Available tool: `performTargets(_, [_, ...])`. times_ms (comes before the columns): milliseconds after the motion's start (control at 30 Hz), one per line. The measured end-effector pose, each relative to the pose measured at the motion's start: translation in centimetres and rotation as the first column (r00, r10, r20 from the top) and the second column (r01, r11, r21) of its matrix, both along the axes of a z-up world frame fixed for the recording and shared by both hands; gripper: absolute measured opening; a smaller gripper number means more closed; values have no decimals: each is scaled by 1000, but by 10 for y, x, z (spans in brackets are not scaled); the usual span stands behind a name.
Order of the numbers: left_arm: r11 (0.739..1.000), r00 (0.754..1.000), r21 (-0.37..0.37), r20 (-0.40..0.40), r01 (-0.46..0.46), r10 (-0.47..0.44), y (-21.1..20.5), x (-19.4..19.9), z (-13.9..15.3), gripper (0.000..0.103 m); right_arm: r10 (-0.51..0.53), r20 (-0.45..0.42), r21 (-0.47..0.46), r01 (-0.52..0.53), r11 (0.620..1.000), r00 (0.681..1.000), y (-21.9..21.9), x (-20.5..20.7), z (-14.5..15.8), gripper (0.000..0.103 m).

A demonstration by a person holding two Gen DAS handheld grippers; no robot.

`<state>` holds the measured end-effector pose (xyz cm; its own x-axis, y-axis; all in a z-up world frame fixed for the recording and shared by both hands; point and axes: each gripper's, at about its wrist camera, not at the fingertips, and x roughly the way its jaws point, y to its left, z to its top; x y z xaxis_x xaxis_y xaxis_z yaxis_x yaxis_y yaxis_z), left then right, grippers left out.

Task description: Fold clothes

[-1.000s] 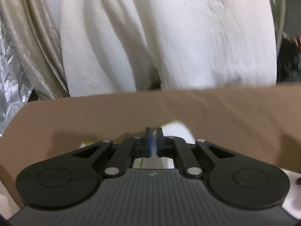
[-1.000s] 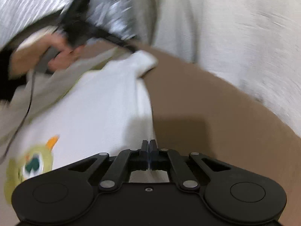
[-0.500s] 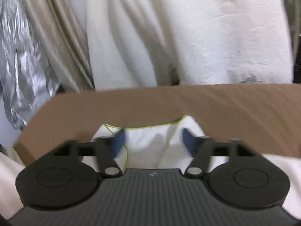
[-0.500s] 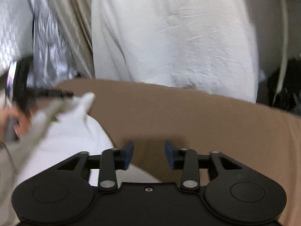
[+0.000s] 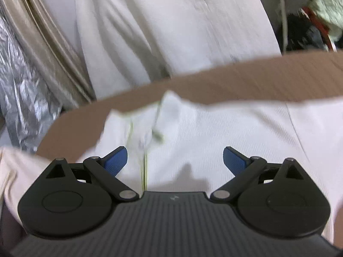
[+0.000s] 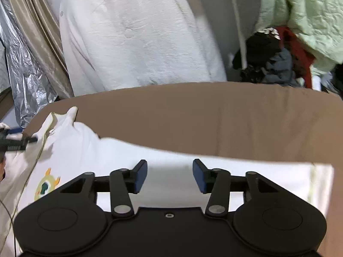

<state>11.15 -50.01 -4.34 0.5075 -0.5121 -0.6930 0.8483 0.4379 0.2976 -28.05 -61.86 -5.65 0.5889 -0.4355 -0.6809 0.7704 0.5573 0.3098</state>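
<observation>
A white garment (image 5: 225,132) with thin yellow-green trim lies spread across the brown table (image 6: 214,115), reaching from its left end towards the right. A small yellow-and-green cartoon print (image 6: 46,185) shows on the cloth near the left. The left gripper (image 5: 175,160) hovers over the garment by the trimmed edge, its jaws wide and opening, blue pads clear of the fabric with nothing pinched. The right gripper (image 6: 169,175) hangs above the near part of the garment, jaws partly apart and opening, nothing between them. Behind the table hang white fabric (image 6: 139,34), beige curtains (image 5: 42,42) and silver foil (image 6: 25,64); a pale green quilt (image 6: 300,15) sits far right.
</observation>
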Motion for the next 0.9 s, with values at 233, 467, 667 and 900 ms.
performTargets(233, [997,964,-51,-257,61,-72,99,-90,-37,97,-70,-4,129,70,989,998,36,-14,-40,56])
performTargets(467, [995,934,-96,-355,14,-48,148,-155,-65,98,-125,-161,33,131,991,979,71,-16,-69,56])
performTargets(667, [997,971,-25,-227,75,-79,146,-192,-85,99,-240,43,127,233,964,970,63,-55,-78,60])
performTargets(900, [997,955,-31,-288,65,-71,131,-184,-85,103,-434,221,246,381,891,873,32,-87,-98,68])
